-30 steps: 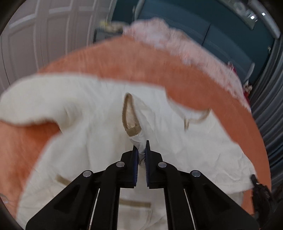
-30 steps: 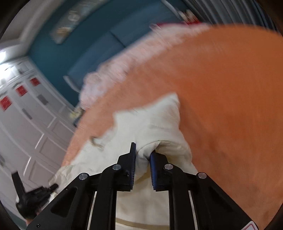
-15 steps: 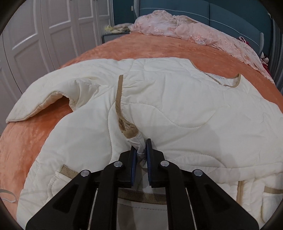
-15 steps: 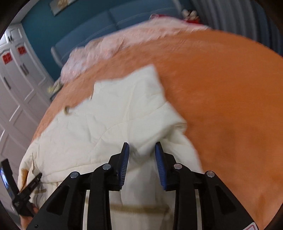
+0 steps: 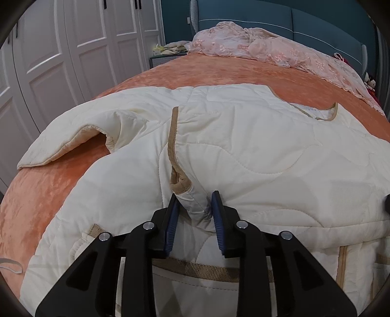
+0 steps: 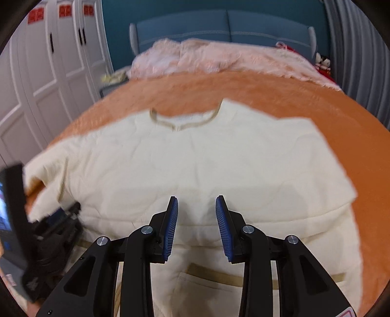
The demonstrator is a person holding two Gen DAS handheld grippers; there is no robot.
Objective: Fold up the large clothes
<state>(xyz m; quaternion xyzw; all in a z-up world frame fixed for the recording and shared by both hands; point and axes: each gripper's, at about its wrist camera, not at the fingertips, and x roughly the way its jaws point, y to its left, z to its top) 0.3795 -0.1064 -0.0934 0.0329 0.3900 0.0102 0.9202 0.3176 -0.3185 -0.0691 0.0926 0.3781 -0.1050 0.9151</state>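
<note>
A cream quilted jacket (image 5: 243, 146) with tan trim lies spread on the orange bed (image 5: 219, 73), collar toward the headboard. One sleeve is folded in across its body, and its tan-edged cuff (image 5: 181, 186) rests between the fingers of my left gripper (image 5: 195, 204). Those jaws are opening and the pads no longer squeeze the cloth. The other sleeve (image 5: 73, 136) sticks out to the left. My right gripper (image 6: 197, 207) hovers open over the lower middle of the jacket (image 6: 195, 158) with nothing between its fingers. The left gripper (image 6: 73, 212) shows blurred at the left of that view.
Crumpled pink lace bedding (image 5: 268, 48) lies at the head of the bed before a blue headboard (image 5: 292, 22). White wardrobe doors (image 5: 61, 48) stand along the left, with a small nightstand (image 5: 160, 61) beside them. Bare orange cover (image 6: 365, 146) borders the jacket on the right.
My left gripper sank with the cuff onto the jacket and its jaws parted. My right gripper let go of the fold it held, opened, and swung toward the jacket's middle.
</note>
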